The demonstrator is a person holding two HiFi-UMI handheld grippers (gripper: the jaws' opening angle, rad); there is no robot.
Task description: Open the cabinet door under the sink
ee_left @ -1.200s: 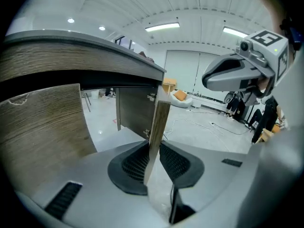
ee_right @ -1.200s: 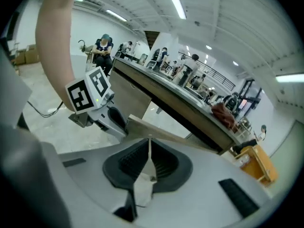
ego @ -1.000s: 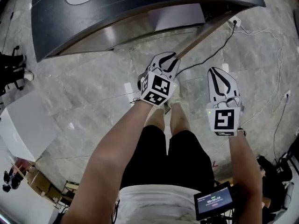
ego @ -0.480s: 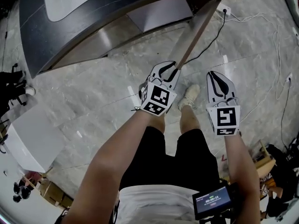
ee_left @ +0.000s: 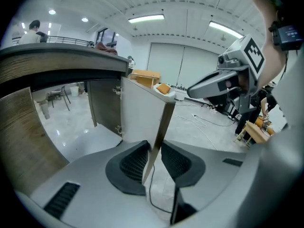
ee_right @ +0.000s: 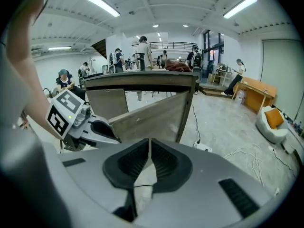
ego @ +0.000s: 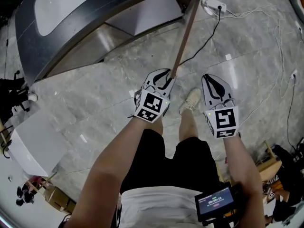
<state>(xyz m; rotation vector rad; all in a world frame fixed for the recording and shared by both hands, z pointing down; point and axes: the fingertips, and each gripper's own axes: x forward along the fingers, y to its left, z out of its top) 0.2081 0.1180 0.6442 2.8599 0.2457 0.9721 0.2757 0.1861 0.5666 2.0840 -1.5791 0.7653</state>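
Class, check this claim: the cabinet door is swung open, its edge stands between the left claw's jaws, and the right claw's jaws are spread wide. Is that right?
No: the right claw has its jaws closed together, as the right gripper view shows. The cabinet door is open, its edge inside the left claw, whose jaws have just been opening.

Nothing legible anywhere: the small screen (ego: 217, 202) shows digits too small to make out
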